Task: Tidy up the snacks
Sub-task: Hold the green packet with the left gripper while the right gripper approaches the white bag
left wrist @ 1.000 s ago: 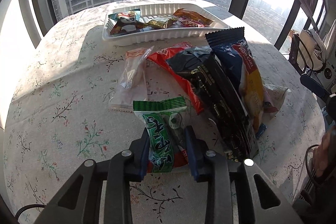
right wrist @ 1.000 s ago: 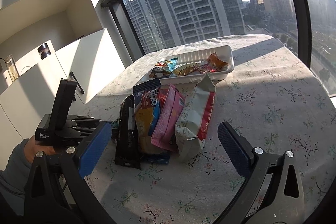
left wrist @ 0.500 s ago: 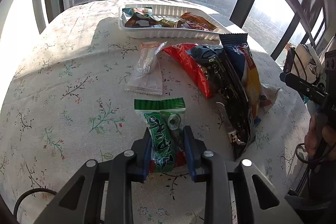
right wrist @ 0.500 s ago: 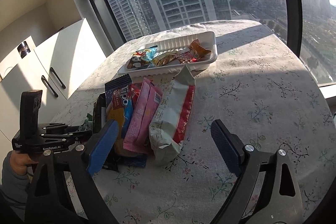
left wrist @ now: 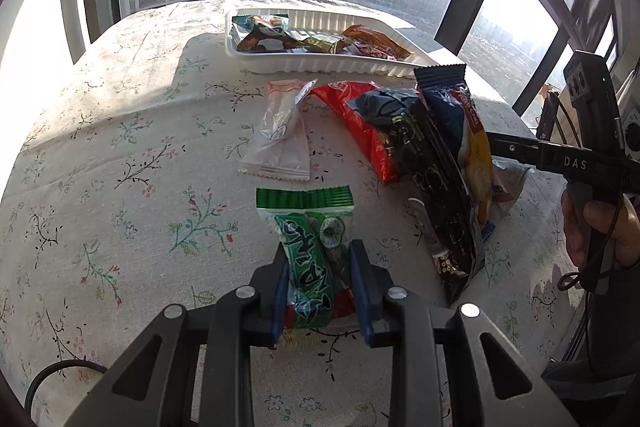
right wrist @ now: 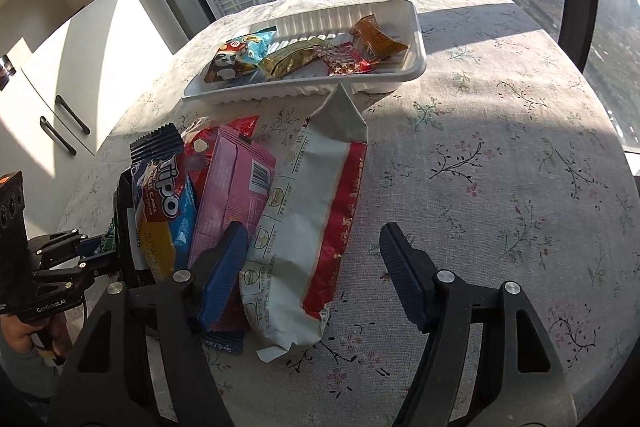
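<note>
The green snack pack (left wrist: 310, 259), clamped in the left gripper (left wrist: 320, 291), has been pulled back from the pile, while the right gripper (right wrist: 312, 267) has been brought down around the white-and-red packet (right wrist: 304, 227), jaws wide.

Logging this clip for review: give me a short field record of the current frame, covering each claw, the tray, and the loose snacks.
left claw: shut on green snack packet, held above the floral tablecloth
right claw: open, holding nothing, astride the near end of the white-and-red packet
tray: white tray at the far side, already holding several small snacks
loose pile: Tipo cake packet, pink packet, black packet, red packet
apart from pile: clear wrapper lying flat
</note>
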`<state>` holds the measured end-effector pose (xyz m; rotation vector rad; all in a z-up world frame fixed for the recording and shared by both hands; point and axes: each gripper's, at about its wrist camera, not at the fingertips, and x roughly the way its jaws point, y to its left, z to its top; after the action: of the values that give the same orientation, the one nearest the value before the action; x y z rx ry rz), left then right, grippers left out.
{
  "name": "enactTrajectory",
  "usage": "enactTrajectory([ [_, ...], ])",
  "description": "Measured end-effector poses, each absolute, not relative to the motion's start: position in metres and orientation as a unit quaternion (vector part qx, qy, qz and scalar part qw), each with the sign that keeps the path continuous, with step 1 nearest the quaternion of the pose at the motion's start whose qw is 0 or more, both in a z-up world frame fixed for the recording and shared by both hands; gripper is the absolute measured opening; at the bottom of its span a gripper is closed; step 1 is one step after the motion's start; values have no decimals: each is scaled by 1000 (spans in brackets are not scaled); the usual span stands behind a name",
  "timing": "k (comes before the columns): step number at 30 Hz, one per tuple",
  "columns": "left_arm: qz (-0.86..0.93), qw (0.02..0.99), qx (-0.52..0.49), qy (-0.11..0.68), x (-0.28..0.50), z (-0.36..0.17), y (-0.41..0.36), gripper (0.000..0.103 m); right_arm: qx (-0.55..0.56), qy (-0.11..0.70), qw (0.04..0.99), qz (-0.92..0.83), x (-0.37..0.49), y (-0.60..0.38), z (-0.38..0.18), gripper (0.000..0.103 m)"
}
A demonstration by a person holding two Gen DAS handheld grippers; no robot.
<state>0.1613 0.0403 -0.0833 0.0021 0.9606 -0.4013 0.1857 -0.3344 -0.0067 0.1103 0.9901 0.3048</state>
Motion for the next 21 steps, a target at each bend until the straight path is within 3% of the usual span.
enactTrajectory([
  [6,-193,868,1,458,163,-83,40,29,49,484,860,154,198,-330,-17,62],
  [8,-193,868,0,457,163,-83,41,29,34,487,860,145,200,-327,-17,49],
  [11,-194,868,0,458,162,-83,41,29,12,491,860,139,201,-324,-18,47],
  [15,-193,868,1,458,162,-83,41,29,-6,492,861,130,200,-321,-18,48],
  [21,-193,868,0,457,162,-83,41,29,-62,475,872,100,191,-310,-17,61],
])
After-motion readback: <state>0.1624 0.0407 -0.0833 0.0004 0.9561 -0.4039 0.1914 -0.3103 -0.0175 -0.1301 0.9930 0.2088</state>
